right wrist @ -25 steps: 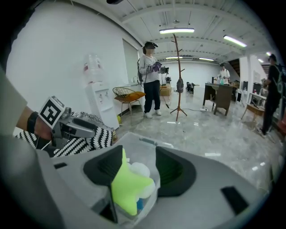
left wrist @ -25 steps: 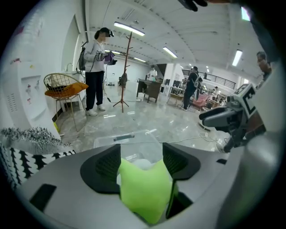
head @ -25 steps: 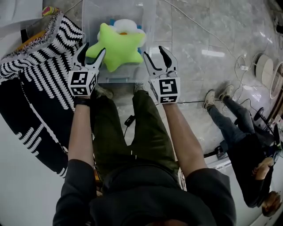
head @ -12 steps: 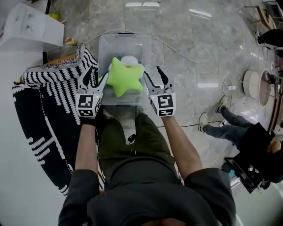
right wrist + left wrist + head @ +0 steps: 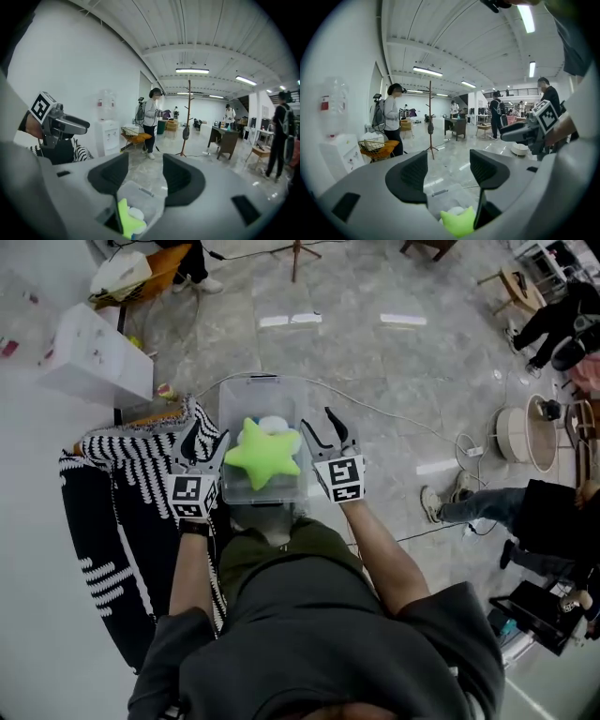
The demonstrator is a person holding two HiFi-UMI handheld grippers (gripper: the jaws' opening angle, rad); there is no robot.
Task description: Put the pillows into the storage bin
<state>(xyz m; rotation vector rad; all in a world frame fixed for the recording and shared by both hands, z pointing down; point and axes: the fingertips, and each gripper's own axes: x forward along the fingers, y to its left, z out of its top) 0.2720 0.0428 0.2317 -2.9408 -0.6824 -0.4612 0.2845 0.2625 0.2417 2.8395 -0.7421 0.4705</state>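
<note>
Inside the clear storage bin (image 5: 246, 390) on the floor (image 5: 394, 371), the green star pillow (image 5: 262, 454) lies on a white pillow (image 5: 275, 424), with the left gripper (image 5: 206, 435) just left of it, fingers released, closing on nothing, and the right gripper (image 5: 322, 424) just right, fingers released, empty.

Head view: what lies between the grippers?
The head view shows a lime-green star-shaped pillow in a clear plastic storage bin between left gripper, jaws closing empty, and right gripper.
</note>
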